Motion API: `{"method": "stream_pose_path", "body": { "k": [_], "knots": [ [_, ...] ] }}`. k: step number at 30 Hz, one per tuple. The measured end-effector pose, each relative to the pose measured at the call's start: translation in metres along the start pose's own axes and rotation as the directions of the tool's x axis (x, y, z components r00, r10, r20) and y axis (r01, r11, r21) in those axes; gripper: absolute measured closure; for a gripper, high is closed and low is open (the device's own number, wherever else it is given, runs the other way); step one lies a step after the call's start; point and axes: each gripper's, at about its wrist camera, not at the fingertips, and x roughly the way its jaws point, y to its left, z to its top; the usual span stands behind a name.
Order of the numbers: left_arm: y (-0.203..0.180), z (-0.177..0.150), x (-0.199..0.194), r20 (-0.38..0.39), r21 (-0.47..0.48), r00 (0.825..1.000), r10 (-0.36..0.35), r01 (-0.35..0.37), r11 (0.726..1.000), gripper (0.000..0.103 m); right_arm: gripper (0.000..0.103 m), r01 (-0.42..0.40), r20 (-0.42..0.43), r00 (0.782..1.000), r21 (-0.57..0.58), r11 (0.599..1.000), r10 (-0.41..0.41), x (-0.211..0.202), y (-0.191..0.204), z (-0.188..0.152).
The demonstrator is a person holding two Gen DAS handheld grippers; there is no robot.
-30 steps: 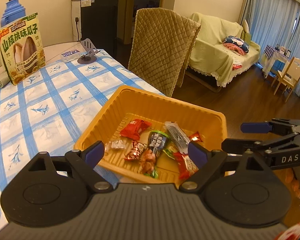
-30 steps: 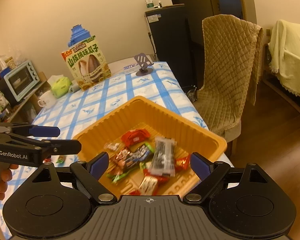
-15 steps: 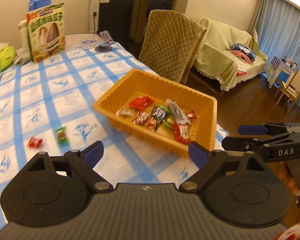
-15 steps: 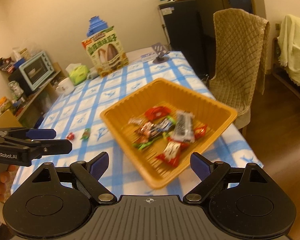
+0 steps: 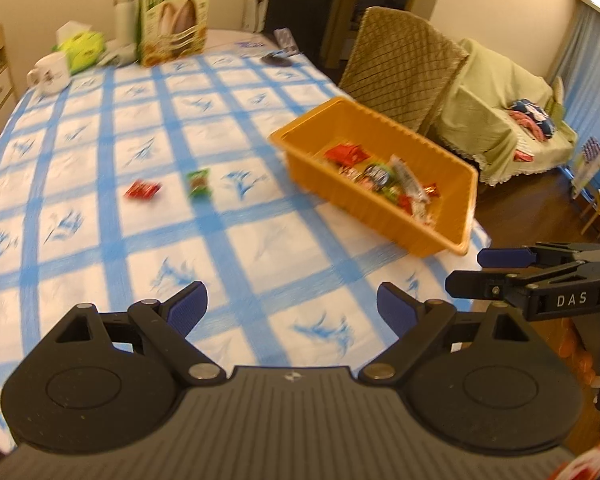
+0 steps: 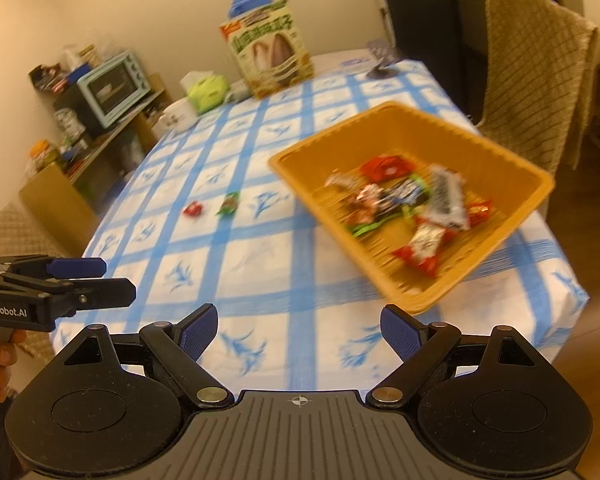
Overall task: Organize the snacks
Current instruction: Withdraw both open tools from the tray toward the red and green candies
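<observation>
Two small snacks lie on the worktop [image 5: 100,240]: a red candy [image 5: 142,190] and a green candy [image 5: 199,183], side by side. To their right stands the orange basket [image 5: 384,216] near the worktop's edge, with many wrapped snacks [image 6: 404,208] inside.

Only the right view shows a blue toaster oven [image 6: 114,88] on a shelf by the wall. Only the left view shows a sofa [image 5: 496,128] with a pale cover, and curtains behind it.

Both views show the big seed box [image 5: 175,10], a white mug [image 5: 51,74] and a chair [image 5: 400,68] with a quilted cover.

The left gripper [image 5: 292,312] has its fingers apart with nothing between them. The right gripper [image 6: 299,332] is the same, wide and empty.

A blue-checked cloth covers the worktop. The floor is dark wood.
</observation>
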Motion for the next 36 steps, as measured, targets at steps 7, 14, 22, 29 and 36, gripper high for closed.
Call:
{"method": "stream_pose_path", "body": {
  "k": [7, 14, 22, 29, 36],
  "knots": [
    [0.027, -0.018, -0.011, -0.025, -0.04, 0.999, 0.026, -0.027, 0.999, 0.012, 0.015, -0.031, -0.046, 0.999, -0.028, 0.999, 0.03, 0.021, 0.026, -0.003],
    [0.062, -0.026, -0.017, -0.048, -0.066, 0.998, 0.045, -0.048, 0.997, 0.012, 0.015, -0.046, -0.08, 0.996, -0.047, 0.998, 0.042, 0.046, 0.055, -0.002],
    [0.102, -0.025, -0.015, -0.07, -0.08, 0.996, 0.059, -0.064, 0.995, 0.012, 0.015, -0.044, -0.11, 0.993, -0.056, 0.997, 0.038, 0.078, 0.086, 0.005],
    [0.135, -0.022, -0.01, -0.08, -0.088, 0.994, 0.074, -0.081, 0.993, 0.012, 0.015, -0.017, -0.14, 0.99, -0.057, 0.998, 0.009, 0.108, 0.103, 0.008],
    [0.164, -0.018, -0.003, -0.081, -0.098, 0.991, 0.108, -0.115, 0.988, 0.013, 0.015, 0.019, -0.148, 0.989, -0.062, 0.998, -0.028, 0.132, 0.113, 0.009]
  ]
}}
